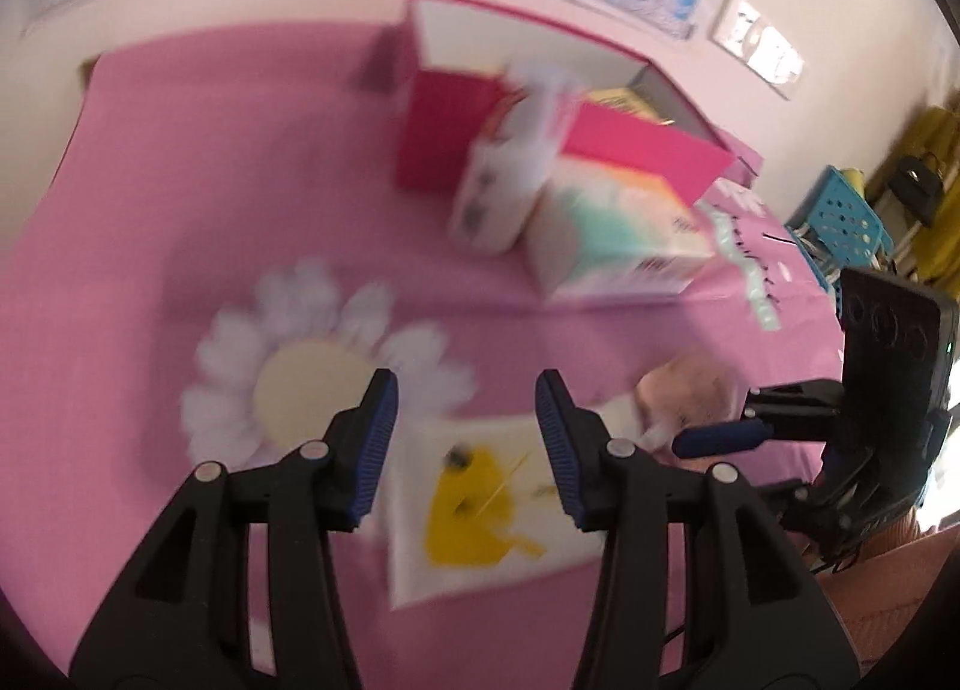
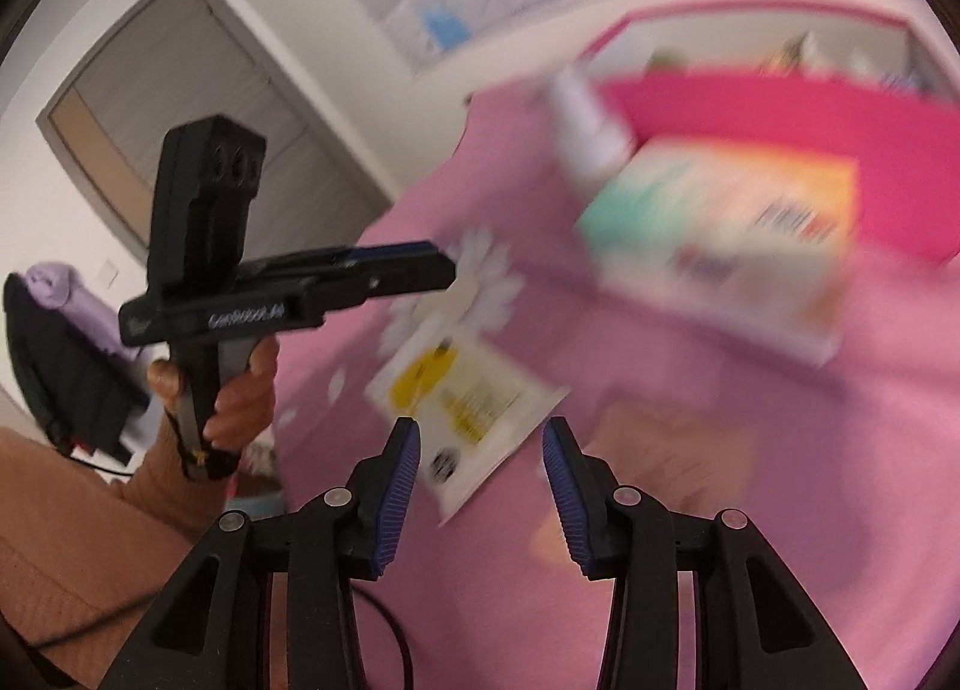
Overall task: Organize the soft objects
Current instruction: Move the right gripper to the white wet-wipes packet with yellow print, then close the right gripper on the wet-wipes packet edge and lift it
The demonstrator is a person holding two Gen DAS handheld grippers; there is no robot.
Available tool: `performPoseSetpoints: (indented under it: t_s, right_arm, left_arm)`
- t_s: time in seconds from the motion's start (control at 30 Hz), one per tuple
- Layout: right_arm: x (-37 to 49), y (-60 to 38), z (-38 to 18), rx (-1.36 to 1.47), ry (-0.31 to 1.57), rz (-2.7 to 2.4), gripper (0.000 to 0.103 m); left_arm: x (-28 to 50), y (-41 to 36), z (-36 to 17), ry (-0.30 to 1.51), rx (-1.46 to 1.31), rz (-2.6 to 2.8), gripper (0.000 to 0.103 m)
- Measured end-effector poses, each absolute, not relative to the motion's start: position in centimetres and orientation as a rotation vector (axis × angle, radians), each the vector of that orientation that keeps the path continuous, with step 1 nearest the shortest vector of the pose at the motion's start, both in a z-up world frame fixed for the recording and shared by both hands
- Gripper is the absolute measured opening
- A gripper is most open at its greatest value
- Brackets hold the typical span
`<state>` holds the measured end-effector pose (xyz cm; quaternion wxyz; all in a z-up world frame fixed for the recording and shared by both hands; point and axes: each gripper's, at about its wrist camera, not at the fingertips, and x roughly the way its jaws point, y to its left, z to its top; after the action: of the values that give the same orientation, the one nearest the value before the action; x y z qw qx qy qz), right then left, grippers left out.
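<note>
Both sets of fingers parted and empty: left gripper (image 1: pixel 467 438) poised over the white-and-yellow pouch (image 1: pixel 480 510), right gripper (image 2: pixel 480 486) nearby. Beyond, flower cushion (image 1: pixel 312 366); farther, blurred, probably tissue packs (image 1: pixel 612 234) against pink box (image 1: pixel 438 132), likely for stowing.

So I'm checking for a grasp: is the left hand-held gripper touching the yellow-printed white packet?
Cannot tell: in the blurred left wrist view, the left hand-held gripper frames the packet, jaws open.

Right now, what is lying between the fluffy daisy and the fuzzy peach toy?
The white-and-yellow packet lies between the daisy and the peach toy on the pink cover; the left wrist view shows it.
</note>
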<state>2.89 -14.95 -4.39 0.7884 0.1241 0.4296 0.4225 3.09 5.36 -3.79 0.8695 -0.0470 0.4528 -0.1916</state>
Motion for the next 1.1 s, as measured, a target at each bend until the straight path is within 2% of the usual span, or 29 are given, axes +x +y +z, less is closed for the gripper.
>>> performPoseSetpoints:
  t_s: [0.23,0.3,0.53,0.67,0.73,1.1]
  right_arm:
    - [2.1,-12.4,-6.6,0.238,1.003,0.893,0.043]
    - [2.3,-12.6,-6.8,0.264,0.998,0.887,0.043]
    - [2.7,-12.3,-6.8,0.274,0.962,0.839,0.043]
    - [2.9,-12.0,-6.7,0.264,0.953,0.824,0.038]
    - [2.9,-12.0,-6.8,0.265,0.951,0.815,0.036]
    - [2.9,-13.0,-6.3,0.274,0.940,0.795,0.036]
  left_arm:
    - [1.2,7.5,-5.3,0.994,-0.133,-0.399,0.053]
    - [1.1,7.7,-6.0,1.019,-0.142,-0.414,0.056]
    - [0.6,6.9,-6.9,1.055,-0.150,-0.509,0.056]
    - [0.6,6.2,-6.9,1.052,-0.146,-0.526,0.057]
    - [0.6,6.2,-6.9,1.054,-0.196,-0.554,0.064]
    - [0.3,5.0,-5.5,1.017,-0.208,-0.568,0.064]
